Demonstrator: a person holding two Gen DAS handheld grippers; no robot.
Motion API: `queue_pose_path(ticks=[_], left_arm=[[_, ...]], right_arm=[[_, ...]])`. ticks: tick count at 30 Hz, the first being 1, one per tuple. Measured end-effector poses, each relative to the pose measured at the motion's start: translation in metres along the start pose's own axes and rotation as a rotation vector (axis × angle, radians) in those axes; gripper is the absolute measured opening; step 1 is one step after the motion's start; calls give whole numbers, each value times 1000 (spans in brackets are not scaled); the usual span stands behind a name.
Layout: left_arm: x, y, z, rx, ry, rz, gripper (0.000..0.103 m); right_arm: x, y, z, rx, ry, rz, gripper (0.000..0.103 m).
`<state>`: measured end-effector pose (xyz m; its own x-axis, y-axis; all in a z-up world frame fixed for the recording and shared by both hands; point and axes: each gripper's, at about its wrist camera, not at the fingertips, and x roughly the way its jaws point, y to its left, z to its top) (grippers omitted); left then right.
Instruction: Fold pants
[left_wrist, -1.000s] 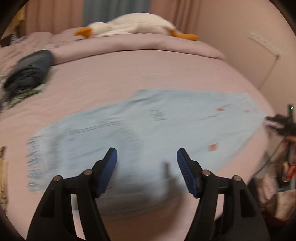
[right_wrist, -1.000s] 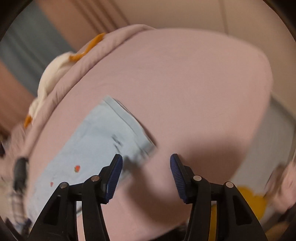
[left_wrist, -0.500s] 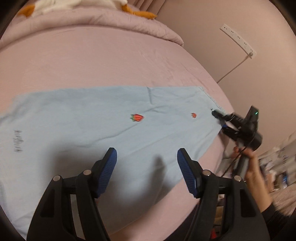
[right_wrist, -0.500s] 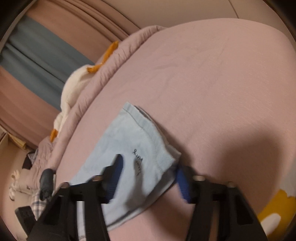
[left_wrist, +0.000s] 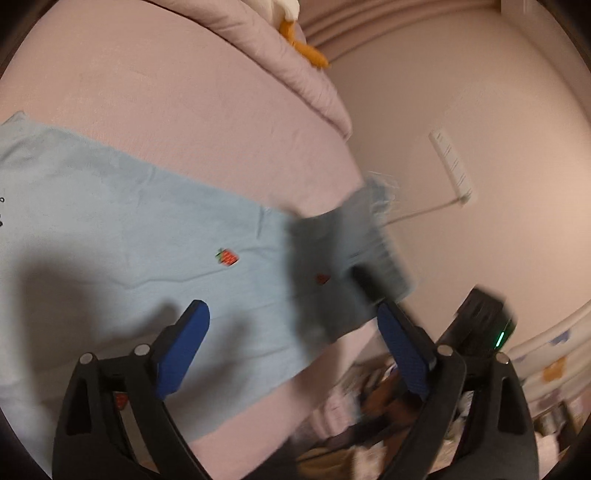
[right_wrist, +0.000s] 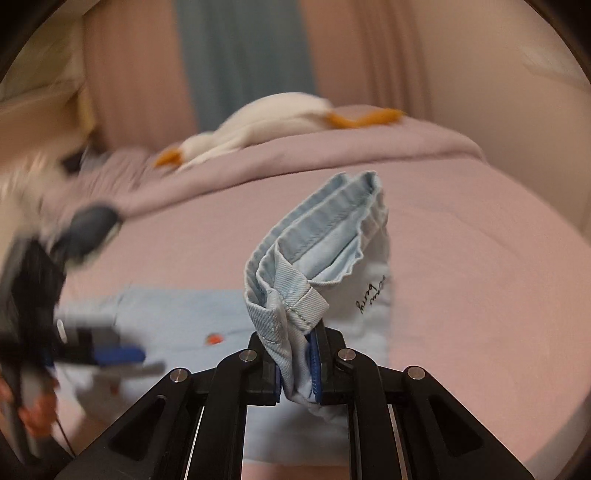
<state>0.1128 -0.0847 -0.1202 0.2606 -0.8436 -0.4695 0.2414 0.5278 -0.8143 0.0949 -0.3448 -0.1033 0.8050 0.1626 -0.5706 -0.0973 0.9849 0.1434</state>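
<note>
Light blue pants (left_wrist: 140, 236) with small strawberry patches lie flat along the pink bed (left_wrist: 184, 103). My left gripper (left_wrist: 291, 343) is open and empty, hovering above the pants near their right end. My right gripper (right_wrist: 297, 373) is shut on the waistband end of the pants (right_wrist: 325, 240) and holds it lifted off the bed, so the cloth stands up in folds. In the left wrist view that lifted end (left_wrist: 354, 243) is blurred at the bed's right edge, with the right gripper (left_wrist: 480, 317) below it. The left gripper (right_wrist: 110, 354) shows blurred in the right wrist view.
A white plush goose (right_wrist: 266, 125) lies on the folded quilt (right_wrist: 332, 147) at the head of the bed. A dark garment (right_wrist: 92, 229) lies at the left. A power strip (left_wrist: 450, 166) hangs on the wall (left_wrist: 480, 110) right of the bed. Clutter (left_wrist: 369, 406) sits below the bed edge.
My right gripper has closed on the waistband end and raised it off the bed. My left gripper has swung right along the pants and stays open.
</note>
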Motion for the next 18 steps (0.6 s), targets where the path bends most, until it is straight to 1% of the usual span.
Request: queue_pose_path(ticks=[1,5,8,10,12,14,16,18], left_arm=[[0,0,3,-12,-5,-9,93],[3,10,6,-81,-3,-37,93],[8,26,8,-160,14,-57,93],[11,37,11,-213,25,-48,91],[12,41,14,-224,21,-39,74],[8,42,22,-198,19,-13,32],[-2,45,24,-175,8,44,15],[-13,47,25,-156,-12,77,14]], right_arm=[[5,19,-3,-47,3,6,14],[25,66,-16,-137,38,37,14],[33,97,-23,-232,26,12,14],[31,118,-32,-322,-2,-6,14],[27,132,-39,-403,-25,-20,14],[25,146,-45,-490,-34,-33,14],[23,155,-50,-538,-41,-41,14],[21,163,-51,-570,-46,-47,14]])
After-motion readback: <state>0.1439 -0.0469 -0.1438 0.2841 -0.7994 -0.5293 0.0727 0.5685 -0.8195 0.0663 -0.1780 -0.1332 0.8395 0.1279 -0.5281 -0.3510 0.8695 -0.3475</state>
